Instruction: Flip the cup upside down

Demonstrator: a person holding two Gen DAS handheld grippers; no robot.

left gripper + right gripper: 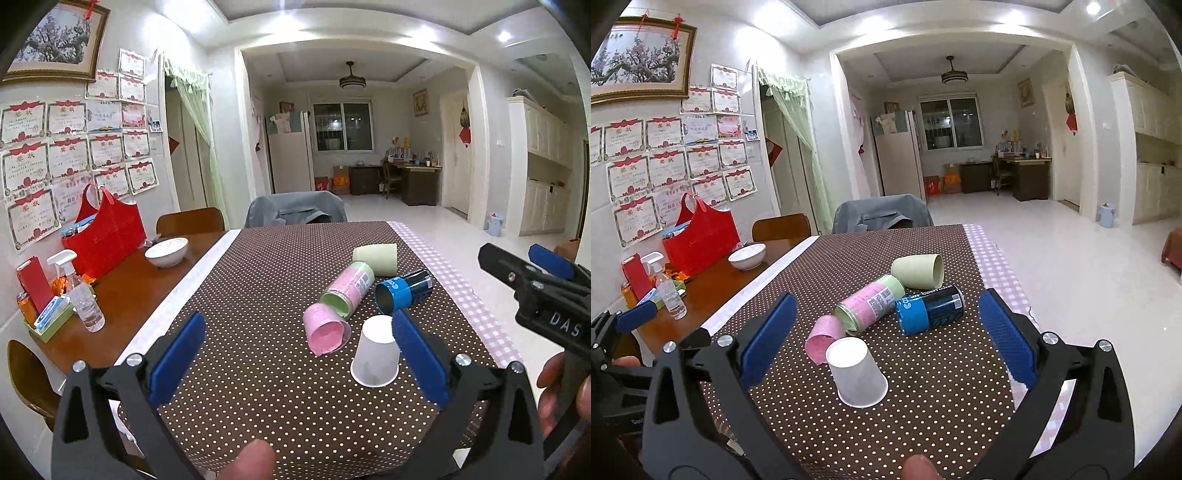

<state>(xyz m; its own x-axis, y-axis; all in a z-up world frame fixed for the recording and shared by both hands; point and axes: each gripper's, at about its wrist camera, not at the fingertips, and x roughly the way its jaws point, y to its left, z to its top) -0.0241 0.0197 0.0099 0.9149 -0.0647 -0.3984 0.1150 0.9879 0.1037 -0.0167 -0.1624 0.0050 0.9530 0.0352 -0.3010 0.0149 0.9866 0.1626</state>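
Observation:
A white paper cup (pixel 376 352) stands upside down on the brown dotted tablecloth (pixel 258 288), wide rim on the cloth; it also shows in the right wrist view (pixel 856 372). My left gripper (pixel 295 339) is open and empty, its right finger pad (pixel 417 358) just beside the cup. My right gripper (pixel 882 328) is open and empty above the cloth, the cup standing between and below its fingers. The right gripper also shows at the right edge of the left wrist view (pixel 532 273).
Behind the cup lie a pink cup (pixel 325 332), a pink-and-green can (pixel 349 290), a blue can (pixel 402 290) and a pale green cup (pixel 376 258). On the bare wood at left stand a white bowl (pixel 166 251), a spray bottle (pixel 81 295) and a red bag (pixel 105 236). The table edge runs along the right.

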